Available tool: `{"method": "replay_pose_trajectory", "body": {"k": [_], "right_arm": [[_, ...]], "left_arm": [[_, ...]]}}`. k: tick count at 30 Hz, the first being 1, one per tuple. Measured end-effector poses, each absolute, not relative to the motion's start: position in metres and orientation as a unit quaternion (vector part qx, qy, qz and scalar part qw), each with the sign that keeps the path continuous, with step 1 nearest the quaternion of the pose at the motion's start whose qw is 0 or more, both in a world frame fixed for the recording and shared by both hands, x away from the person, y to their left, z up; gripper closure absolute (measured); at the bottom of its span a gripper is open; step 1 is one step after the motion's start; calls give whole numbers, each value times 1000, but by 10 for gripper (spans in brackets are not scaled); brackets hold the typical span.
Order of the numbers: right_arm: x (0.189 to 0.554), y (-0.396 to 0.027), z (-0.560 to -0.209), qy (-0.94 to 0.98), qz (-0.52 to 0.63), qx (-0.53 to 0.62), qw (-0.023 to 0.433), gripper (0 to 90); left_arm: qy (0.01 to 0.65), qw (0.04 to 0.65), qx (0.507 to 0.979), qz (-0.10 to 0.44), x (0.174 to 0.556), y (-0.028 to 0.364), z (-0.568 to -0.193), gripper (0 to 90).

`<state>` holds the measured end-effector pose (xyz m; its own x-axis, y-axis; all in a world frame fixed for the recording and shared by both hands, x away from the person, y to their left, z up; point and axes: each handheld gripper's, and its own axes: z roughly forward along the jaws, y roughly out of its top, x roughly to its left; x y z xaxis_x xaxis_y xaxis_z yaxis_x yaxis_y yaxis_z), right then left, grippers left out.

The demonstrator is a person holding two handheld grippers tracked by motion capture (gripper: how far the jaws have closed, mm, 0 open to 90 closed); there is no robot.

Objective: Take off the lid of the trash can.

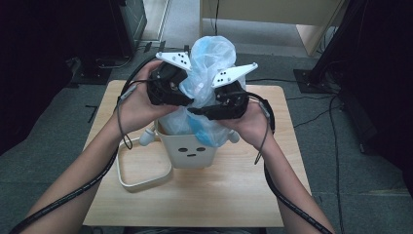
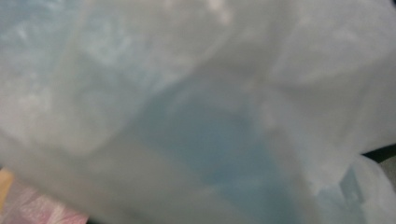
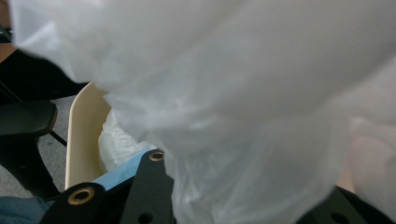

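Note:
A translucent white and blue plastic bag (image 1: 210, 58) stands up out of a small white bin (image 1: 192, 151) with a face drawn on its front. Both grippers press into the bag's neck above the bin. My left gripper (image 1: 186, 96) comes in from the left, and its jaws are hidden behind the plastic (image 2: 196, 93). My right gripper (image 1: 196, 111) comes in from the right. In the right gripper view the bag (image 3: 243, 93) is bunched between its jaw bases (image 3: 238, 205), over the bin's cream rim (image 3: 81, 135).
The bin sits mid-table on a small wooden table (image 1: 219, 195). A white ring frame (image 1: 127, 183) lies flat to the bin's left. Dark equipment and cables line the grey floor on both sides.

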<state>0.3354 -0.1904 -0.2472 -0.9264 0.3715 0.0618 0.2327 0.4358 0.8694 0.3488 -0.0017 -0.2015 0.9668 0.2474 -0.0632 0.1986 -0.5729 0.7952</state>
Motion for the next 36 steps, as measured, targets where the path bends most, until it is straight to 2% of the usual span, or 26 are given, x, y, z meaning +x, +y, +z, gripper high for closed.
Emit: {"method": "replay_pose_trajectory", "body": {"k": [2,3,4,6,10,17,21,24,30,31,33,34,35,36], "right_arm": [[335,-193,-248,846,498,178,71,752],[335,-195,-248,847,496,176,74,815],[335,-197,-248,845,497,184,70,846],[338,-203,-247,835,510,201,57,870],[340,-209,-245,825,521,212,52,880],[339,-221,-235,808,543,223,58,889],[339,-223,-235,808,541,227,55,890],[339,-223,-236,812,536,225,50,890],[339,-227,-234,803,550,225,44,890],[339,-226,-234,802,551,225,43,889],[339,-222,-236,803,551,223,43,889],[340,-221,-236,804,550,222,44,889],[340,-220,-236,805,547,222,47,886],[340,-219,-237,808,544,222,51,875]], "left_arm": [[134,458,878,36,349,5,-200,810],[142,466,871,55,350,8,-200,621],[142,471,869,62,351,11,-200,396],[146,476,866,40,353,18,-201,527],[135,478,866,55,351,27,-201,384],[137,493,857,58,351,39,-202,351],[142,521,839,73,350,46,-199,279],[150,487,855,94,352,47,-200,278],[157,432,884,89,355,40,-211,286],[155,418,889,103,354,37,-211,336],[146,403,896,116,351,32,-212,561],[142,394,901,117,350,29,-213,613],[139,386,904,117,349,27,-213,745],[135,381,906,126,348,25,-213,801]]}}
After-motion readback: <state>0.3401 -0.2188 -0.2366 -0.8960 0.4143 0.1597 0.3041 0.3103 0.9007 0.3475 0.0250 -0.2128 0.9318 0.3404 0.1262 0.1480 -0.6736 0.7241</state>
